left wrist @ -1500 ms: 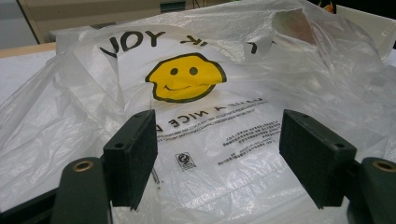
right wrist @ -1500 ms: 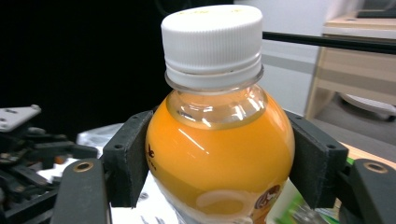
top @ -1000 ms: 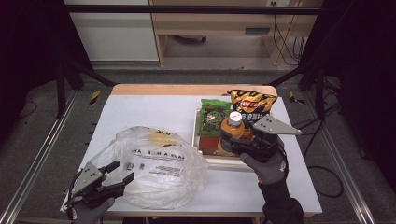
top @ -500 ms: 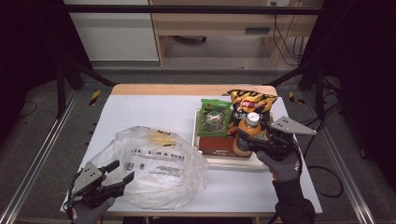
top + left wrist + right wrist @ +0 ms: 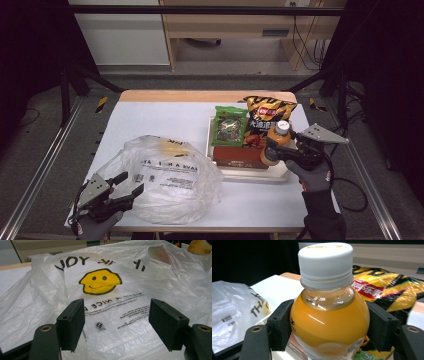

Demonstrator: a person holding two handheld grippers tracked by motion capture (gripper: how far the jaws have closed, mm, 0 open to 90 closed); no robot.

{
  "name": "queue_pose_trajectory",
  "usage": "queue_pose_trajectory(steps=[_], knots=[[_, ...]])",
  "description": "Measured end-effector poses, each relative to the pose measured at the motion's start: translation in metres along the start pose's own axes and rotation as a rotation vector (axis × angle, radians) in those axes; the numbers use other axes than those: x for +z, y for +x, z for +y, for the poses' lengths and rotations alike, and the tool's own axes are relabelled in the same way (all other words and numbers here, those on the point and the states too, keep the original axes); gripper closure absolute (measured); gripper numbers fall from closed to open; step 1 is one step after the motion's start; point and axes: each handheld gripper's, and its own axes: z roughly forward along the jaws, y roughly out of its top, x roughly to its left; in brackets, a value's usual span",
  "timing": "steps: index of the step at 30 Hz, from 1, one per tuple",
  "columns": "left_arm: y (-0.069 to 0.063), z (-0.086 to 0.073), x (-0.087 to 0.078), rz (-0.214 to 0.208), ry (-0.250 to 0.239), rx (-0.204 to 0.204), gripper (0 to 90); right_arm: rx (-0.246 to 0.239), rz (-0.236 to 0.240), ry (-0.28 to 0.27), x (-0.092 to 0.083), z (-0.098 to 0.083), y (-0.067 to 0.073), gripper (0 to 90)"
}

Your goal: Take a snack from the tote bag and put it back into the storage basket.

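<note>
A small bottle of orange juice (image 5: 280,134) with a white cap stands upright in my right gripper (image 5: 272,151), over the right end of the white tray (image 5: 252,175). In the right gripper view both pads press the sides of the bottle (image 5: 329,315), so the right gripper (image 5: 329,326) is shut on it. A crumpled clear plastic bag (image 5: 162,175) with a yellow smiley face (image 5: 100,281) lies at the front left. My left gripper (image 5: 125,186) is open at the bag's near left edge; in its own view the left gripper (image 5: 116,320) has bag film between and beyond its jaws.
On the tray lie a green snack packet (image 5: 229,125), a black-and-yellow crisp bag (image 5: 267,116) and a red-brown box (image 5: 237,156). The table's far left part (image 5: 155,117) is bare white. Metal frame rails (image 5: 45,165) run along both sides.
My right gripper has carried the bottle to the right, from over the tray's middle to its right end. The left gripper and the bag have stayed put.
</note>
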Motion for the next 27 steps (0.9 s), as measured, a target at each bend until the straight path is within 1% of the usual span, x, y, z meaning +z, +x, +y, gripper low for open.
queue_pose_trajectory(steps=[2, 6, 10, 14, 18, 20, 27], knots=[[0.0, 0.0, 0.0, 0.0, 0.001, 0.001, 28.6, -0.001, -0.008, 0.003, -0.001, -0.001, -0.004, 30.4], [0.0, 0.0, 0.0, 0.001, 0.001, 0.002, 28.7, 0.016, -0.023, 0.006, -0.003, -0.004, -0.01, 30.4], [0.0, 0.0, 0.0, 0.002, 0.002, 0.003, 28.7, 0.023, -0.038, 0.005, -0.005, -0.006, -0.015, 30.4], [-0.001, 0.0, 0.001, 0.001, 0.002, 0.001, 28.7, 0.013, -0.055, 0.02, -0.006, -0.008, -0.018, 30.4], [0.0, 0.0, 0.0, 0.001, 0.001, 0.002, 28.7, 0.014, -0.064, 0.021, -0.006, -0.01, -0.022, 30.4], [0.0, 0.0, 0.0, 0.001, 0.002, 0.002, 28.7, 0.02, -0.07, 0.029, -0.005, -0.012, -0.024, 30.4], [0.0, 0.0, 0.0, -0.001, 0.0, 0.0, 28.7, 0.019, -0.083, 0.043, -0.002, -0.017, -0.029, 30.4]])
